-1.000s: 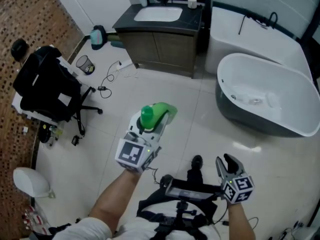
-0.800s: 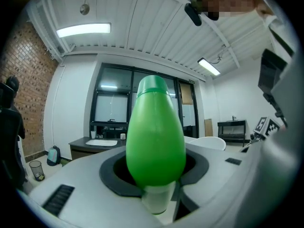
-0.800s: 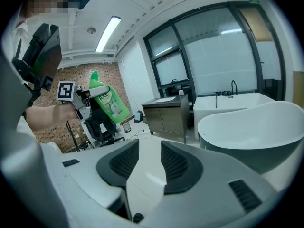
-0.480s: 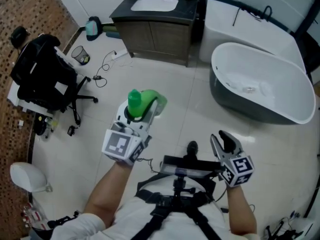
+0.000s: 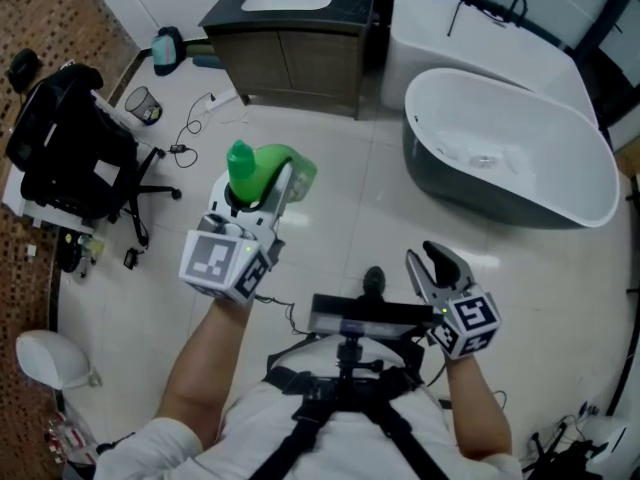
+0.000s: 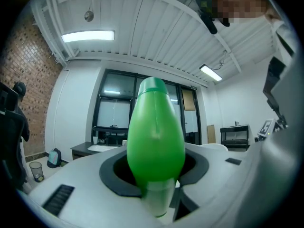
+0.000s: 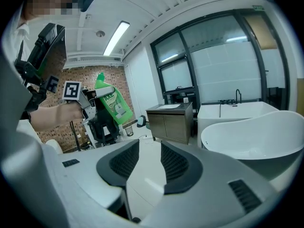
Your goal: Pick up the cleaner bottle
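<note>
A person stood in a tiled bathroom with a two-jaw gripper in each hand. The left gripper [image 5: 264, 186] was held out level in front of the body, and its jaws were closed on the green cleaner bottle [image 5: 262, 166]. The bottle sat squarely between the two dark pads [image 6: 112, 173], which pressed against it from either side. Its rounded green body bulged forward past the fingertips. In the left gripper view a paler section of the bottle lay lowest in the gap. I could not tell for certain which part of the bottle that was, because the lens sat so close. From the right gripper view the bottle appeared tilted, its label facing out and its narrower end uppermost. It hung in the air, well clear of the pale floor [image 5: 340, 208] beneath it.

The right gripper [image 5: 436, 264] was lower and nearer the person's waist, angled slightly downward. Its jaws stood partly apart with only open floor showing between them.

Beyond the hands, a white bathtub [image 5: 560, 183] stood to the right. A dark vanity cabinet [image 5: 300, 58] stood against the far wall, and a black office chair [image 5: 70, 153] stood off to the left.
</note>
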{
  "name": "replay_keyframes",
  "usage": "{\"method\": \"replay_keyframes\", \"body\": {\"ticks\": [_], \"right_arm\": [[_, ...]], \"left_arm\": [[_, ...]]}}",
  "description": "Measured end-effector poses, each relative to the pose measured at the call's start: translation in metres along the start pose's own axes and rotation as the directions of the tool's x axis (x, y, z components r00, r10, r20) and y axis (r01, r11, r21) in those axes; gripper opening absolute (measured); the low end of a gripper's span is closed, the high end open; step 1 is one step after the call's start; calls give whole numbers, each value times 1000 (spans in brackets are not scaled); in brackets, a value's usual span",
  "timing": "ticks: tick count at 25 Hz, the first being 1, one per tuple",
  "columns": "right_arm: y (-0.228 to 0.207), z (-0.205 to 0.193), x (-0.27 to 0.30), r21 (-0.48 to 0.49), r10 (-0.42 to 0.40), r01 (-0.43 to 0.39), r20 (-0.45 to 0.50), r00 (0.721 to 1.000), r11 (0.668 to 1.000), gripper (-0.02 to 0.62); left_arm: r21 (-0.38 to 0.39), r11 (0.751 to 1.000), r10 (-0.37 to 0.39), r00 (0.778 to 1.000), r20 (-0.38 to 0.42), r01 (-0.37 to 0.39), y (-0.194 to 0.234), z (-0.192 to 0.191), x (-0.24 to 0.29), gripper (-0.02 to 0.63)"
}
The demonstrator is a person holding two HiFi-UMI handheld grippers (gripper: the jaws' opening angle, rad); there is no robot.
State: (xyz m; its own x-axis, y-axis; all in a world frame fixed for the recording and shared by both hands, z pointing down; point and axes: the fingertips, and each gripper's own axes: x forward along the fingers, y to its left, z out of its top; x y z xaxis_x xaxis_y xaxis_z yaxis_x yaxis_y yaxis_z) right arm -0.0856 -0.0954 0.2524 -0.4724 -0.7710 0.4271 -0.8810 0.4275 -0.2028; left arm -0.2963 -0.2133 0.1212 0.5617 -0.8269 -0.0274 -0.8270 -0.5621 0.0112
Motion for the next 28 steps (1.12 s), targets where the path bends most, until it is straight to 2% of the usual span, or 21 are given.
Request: {"method": "replay_keyframes", "body": {"ticks": [18,28], "right_arm": [[11,24,-6,-39,8,-8,-16,1000,999,144],[15,56,-15,-69,-23,26,45,999,997,144]], "left_arm": [[-22,1000,-12,1000,7,12,-10,4,-17,166],[-29,1000,-6,1000,-1,6,-10,2,-42,166]]}}
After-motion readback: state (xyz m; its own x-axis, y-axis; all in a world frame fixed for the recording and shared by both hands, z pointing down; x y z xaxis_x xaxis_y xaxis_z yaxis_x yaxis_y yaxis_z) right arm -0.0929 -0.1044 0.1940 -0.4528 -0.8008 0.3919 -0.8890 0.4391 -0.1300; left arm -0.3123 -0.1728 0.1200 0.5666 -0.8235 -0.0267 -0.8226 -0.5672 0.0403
